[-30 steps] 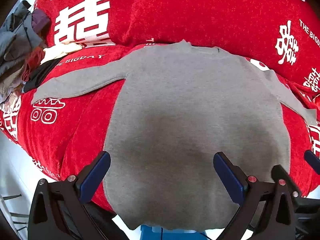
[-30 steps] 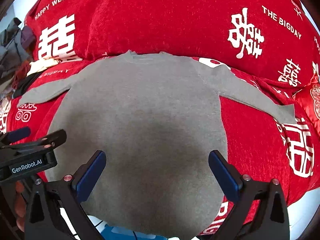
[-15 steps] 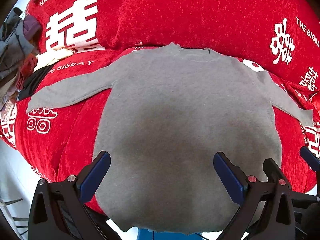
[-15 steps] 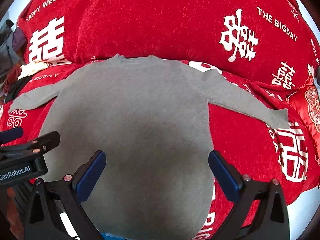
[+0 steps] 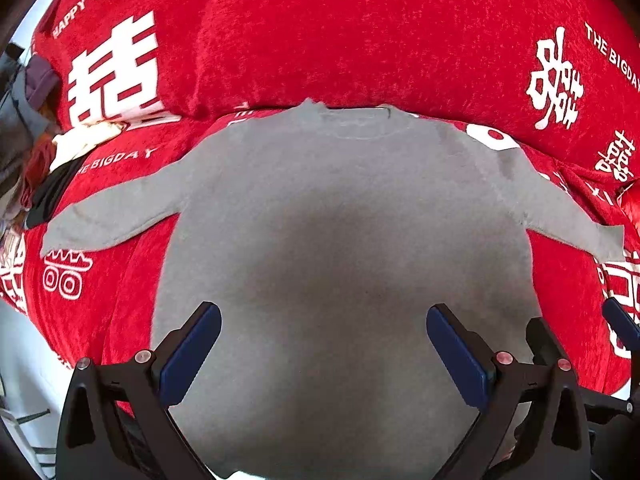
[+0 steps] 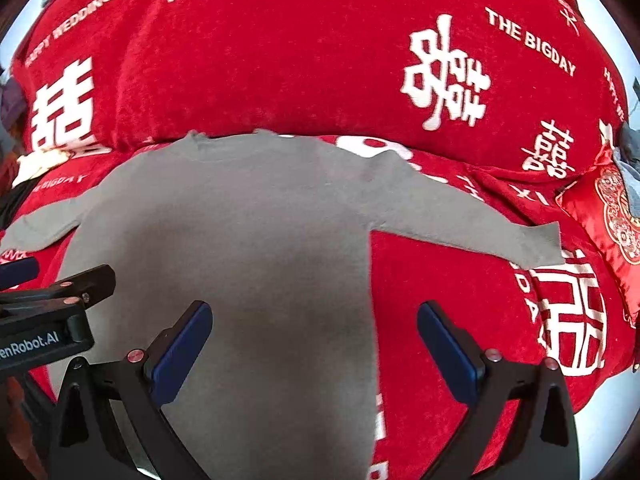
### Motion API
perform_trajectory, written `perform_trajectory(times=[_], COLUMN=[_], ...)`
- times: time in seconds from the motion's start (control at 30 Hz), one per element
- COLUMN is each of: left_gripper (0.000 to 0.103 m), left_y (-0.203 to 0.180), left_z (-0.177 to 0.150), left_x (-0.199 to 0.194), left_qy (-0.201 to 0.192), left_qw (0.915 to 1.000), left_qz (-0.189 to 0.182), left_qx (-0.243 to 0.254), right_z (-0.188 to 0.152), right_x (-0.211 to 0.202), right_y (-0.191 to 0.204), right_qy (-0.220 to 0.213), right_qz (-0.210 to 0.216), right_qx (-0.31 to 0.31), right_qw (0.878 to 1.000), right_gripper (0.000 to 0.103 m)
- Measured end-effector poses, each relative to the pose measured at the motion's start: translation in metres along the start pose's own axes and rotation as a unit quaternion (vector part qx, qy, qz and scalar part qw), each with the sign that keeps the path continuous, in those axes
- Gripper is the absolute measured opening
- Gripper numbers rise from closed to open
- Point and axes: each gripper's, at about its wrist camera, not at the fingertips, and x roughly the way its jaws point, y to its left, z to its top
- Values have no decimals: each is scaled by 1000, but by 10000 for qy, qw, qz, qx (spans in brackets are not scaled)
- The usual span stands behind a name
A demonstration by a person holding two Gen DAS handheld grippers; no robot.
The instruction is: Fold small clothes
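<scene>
Red plush wedding-print cover (image 5: pixel 360 40) w/ white characters carries the grey long-sleeved knit sweater (image 5: pixel 340 220), spread flat, neckline away, both sleeves out sideways. Left gripper (image 5: pixel 323 344) and right gripper (image 6: pixel 314 340) hover above the lower body, jaws wide, holding nothing; next step likely a sleeve fold, so pinch near cuff and shoulder, lay it straight across the chest. Hem is cut off behind the fingers; clothes pile (image 5: pixel 24 120) at far left is indistinct.

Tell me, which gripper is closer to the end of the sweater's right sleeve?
Right. The right gripper hangs over the sweater's right edge, on the same side as that sleeve cuff. The left gripper hangs over the sweater's middle, farther away.
</scene>
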Motion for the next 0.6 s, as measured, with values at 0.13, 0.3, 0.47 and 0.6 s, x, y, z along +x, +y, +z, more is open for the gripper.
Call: perform_trajectory(times=[0.13,0.3,0.47,0.6], left_gripper=[103,103,103,103], left_y=[-24,-59,-97,-125], left_z=[13,28,45,57], left_x=[9,28,51,72], left_qy=[21,145,236,343], left_qw=[9999,9995,9986,9976], left_qz=[-35,-93,-88,-72], left_qx=[113,266,457,602], right_z=[4,10,14,12], right_x=[11,27,49,69], right_y=[-21,-54,-99,-154], right_qy=[33,100,216,370], right_qz=[-165,-326,-467,-560], right_qx=[139,385,751,1380], right_qw=[9998,9987,9958,9882], right_gripper=[102,102,102,102])
